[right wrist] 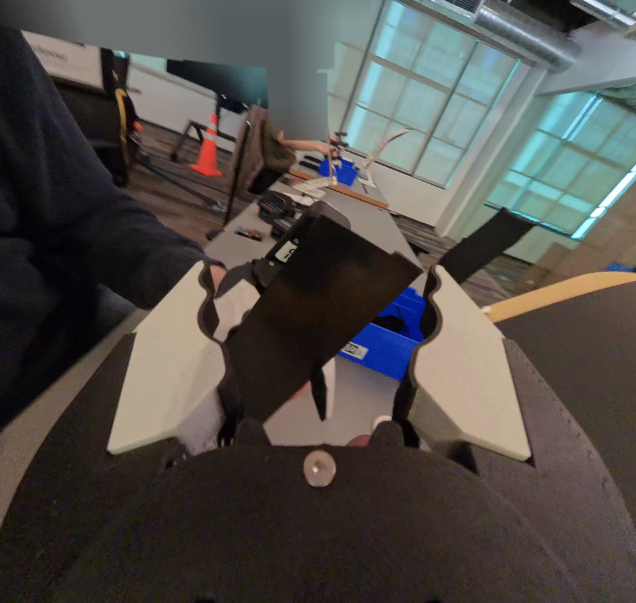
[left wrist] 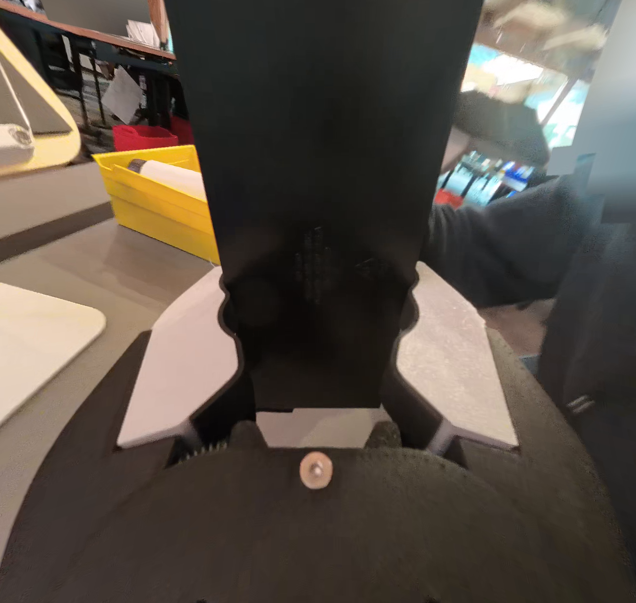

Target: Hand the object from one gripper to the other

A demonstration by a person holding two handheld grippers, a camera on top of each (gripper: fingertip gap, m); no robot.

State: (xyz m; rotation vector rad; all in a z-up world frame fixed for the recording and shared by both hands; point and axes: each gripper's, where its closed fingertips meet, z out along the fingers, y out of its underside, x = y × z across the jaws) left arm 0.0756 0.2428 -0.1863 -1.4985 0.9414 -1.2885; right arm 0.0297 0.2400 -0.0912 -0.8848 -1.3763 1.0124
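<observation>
Left tongs (left wrist: 318,311) clamped on black box (left wrist: 320,121); right tongs (right wrist: 318,311) open, perhaps touching it.

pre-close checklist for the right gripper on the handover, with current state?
1. Left gripper grips the black flat object: ok, its jaws are shut on the object's lower end.
2. Object lies between the right gripper fingers: ok, it crosses the gap on a slant.
3. Right jaws wide enough: ok, open, with a gap between the object and the right-hand finger.
4. Object touching the left-hand finger: cannot tell, its edge overlaps that pad in the view.
5. Object square to the right pads: not ok, it is tilted.
6. Overlap deep enough for a firm grip: cannot tell.
</observation>
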